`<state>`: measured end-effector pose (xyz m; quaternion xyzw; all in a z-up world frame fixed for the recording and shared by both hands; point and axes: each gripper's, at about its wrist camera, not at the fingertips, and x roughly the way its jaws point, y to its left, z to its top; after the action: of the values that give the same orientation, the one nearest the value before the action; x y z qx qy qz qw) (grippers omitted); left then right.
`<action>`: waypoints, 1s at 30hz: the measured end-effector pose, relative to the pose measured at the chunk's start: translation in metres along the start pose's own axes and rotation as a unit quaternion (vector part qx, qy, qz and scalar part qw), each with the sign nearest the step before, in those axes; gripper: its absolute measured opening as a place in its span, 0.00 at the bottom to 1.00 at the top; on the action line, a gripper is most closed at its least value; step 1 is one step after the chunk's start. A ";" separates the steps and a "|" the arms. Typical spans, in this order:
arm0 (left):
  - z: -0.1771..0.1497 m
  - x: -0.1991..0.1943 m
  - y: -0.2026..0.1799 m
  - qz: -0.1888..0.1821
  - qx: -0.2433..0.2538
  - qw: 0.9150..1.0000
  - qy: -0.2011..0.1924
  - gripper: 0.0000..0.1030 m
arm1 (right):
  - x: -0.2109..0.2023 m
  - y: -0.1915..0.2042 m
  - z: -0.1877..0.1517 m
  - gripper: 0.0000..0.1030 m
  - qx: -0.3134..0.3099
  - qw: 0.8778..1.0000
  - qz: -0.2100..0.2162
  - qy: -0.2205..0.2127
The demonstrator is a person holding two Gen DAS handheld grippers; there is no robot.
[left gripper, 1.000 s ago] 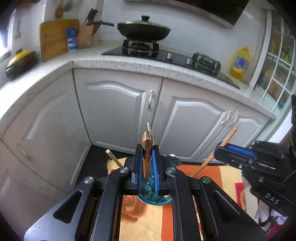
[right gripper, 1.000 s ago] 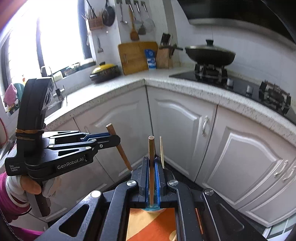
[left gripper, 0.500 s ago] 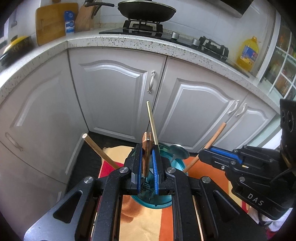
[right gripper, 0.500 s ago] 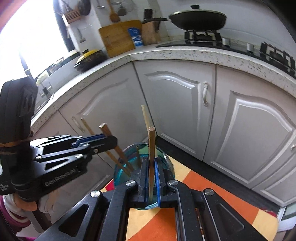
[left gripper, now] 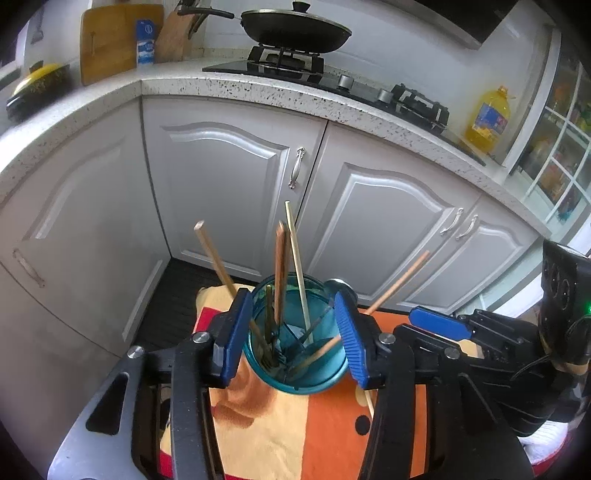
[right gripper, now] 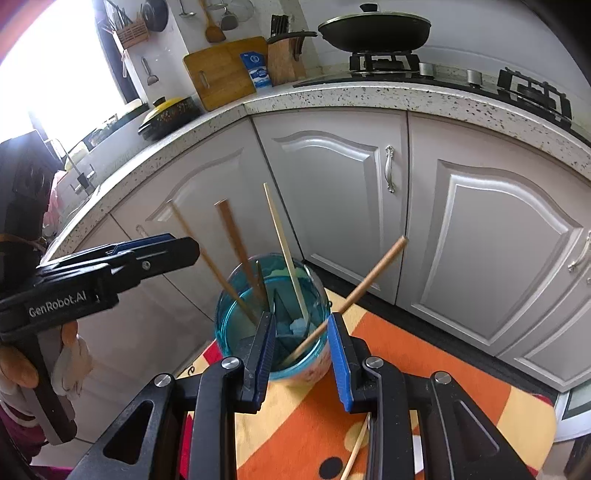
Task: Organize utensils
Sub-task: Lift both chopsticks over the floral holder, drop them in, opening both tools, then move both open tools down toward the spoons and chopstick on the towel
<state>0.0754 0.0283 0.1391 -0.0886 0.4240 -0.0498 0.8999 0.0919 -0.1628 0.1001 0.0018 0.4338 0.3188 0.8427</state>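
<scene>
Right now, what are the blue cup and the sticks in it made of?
The blue cup looks like clear tinted glass or plastic; you can see through it. The sticks look like plain wood or bamboo: matte and tan. Both claws are open.

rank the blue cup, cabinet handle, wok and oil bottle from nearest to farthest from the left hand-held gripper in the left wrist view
1. Blue cup: sits between the open fingers of the left hand-held gripper.
2. Cabinet handle: on the door straight ahead, below the counter.
3. Wok and oil bottle: both up on the counter, wok at centre, bottle far right; too close to call.
</scene>
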 end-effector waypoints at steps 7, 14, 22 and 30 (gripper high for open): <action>-0.018 -0.013 -0.014 0.013 0.015 1.000 -0.011 0.45 | -0.020 0.008 -0.015 0.28 0.000 1.000 -0.011 -0.013; -0.035 -0.021 -0.032 0.013 0.028 0.999 -0.013 0.45 | -0.041 0.016 -0.031 0.31 0.002 0.999 -0.029 -0.028; -0.056 -0.029 -0.050 0.010 0.040 0.999 -0.014 0.45 | -0.059 0.017 -0.049 0.34 0.011 0.998 -0.045 -0.035; -0.073 -0.031 -0.066 -0.001 0.050 0.999 -0.006 0.45 | -0.074 0.012 -0.072 0.35 0.022 0.997 -0.066 -0.038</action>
<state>-0.0010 -0.0397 0.1302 -0.0441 0.4158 -0.0718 0.9055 0.0016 -0.2131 0.1129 0.0041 0.4075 0.2523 0.8776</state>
